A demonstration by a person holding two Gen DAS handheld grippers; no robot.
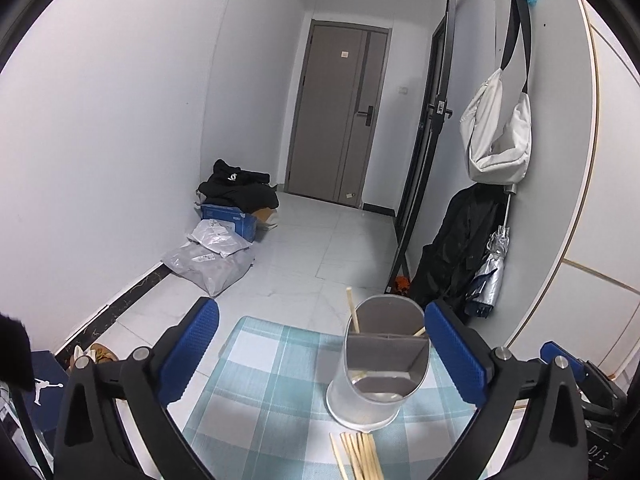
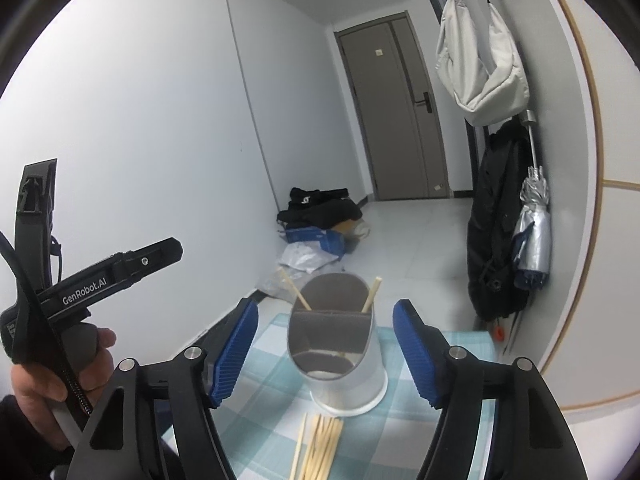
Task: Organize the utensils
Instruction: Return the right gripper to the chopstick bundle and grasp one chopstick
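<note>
- Both your grippers, left gripper and right gripper, hang released, holding nothing.
- Two chopsticks stand in the holder; the loose chopsticks lie just near of it.
- Next, I'd say: grab one from the pile.

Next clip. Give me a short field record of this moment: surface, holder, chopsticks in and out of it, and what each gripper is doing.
surface: blue-and-white checked cloth
holder: grey divided utensil holder, upright on the cloth
chopsticks in holder: two, leaning out of the rear compartment
chopsticks loose: a bundle flat on the cloth, in front of the holder
left gripper: open, nothing between the fingers
right gripper: open, nothing gripped, aimed at the holder
left to do: loose bundle not yet in the holder
</note>
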